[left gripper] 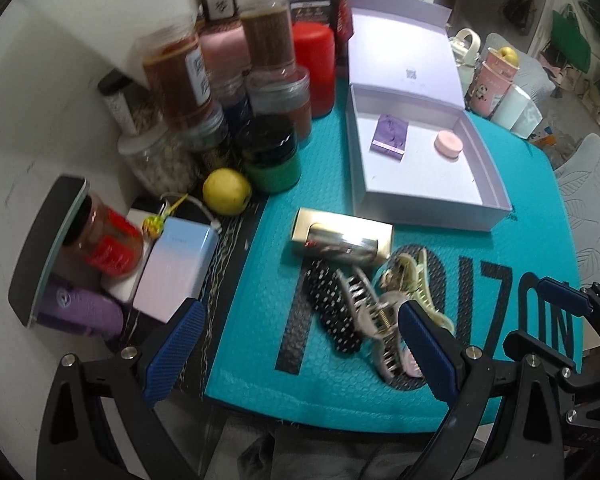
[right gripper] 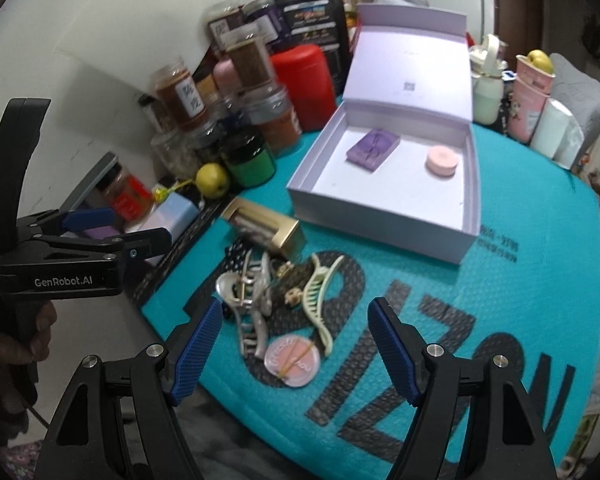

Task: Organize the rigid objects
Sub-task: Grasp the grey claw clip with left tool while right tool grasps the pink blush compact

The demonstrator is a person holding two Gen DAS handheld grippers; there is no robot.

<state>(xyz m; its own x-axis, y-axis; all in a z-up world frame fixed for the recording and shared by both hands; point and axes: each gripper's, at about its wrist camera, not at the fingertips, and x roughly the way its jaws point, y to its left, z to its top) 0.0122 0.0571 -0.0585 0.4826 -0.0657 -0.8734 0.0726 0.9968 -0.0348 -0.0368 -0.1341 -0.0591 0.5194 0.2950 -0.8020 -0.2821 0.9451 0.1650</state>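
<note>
On the bubbly teal mat (right gripper: 500, 280) a heap of toothed plastic hair claws (right gripper: 260, 300) lies beside a shiny gold box (right gripper: 272, 228), before the open lilac cardboard box (right gripper: 380, 216), jars (left gripper: 220, 92) crowding behind, while the left gripper (left gripper: 300, 344) and the right gripper (right gripper: 296, 344) hang above, jaws apart, holding nothing.

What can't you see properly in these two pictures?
- Left wrist view: the jar labels are blurred, so I can't read them.
- Left wrist view: the round pink lid is mostly hidden behind a left gripper finger.
- Right wrist view: the dotted hair clip is partly covered by the other clips.
- Both views: the small code in the box lid is too small.
</note>
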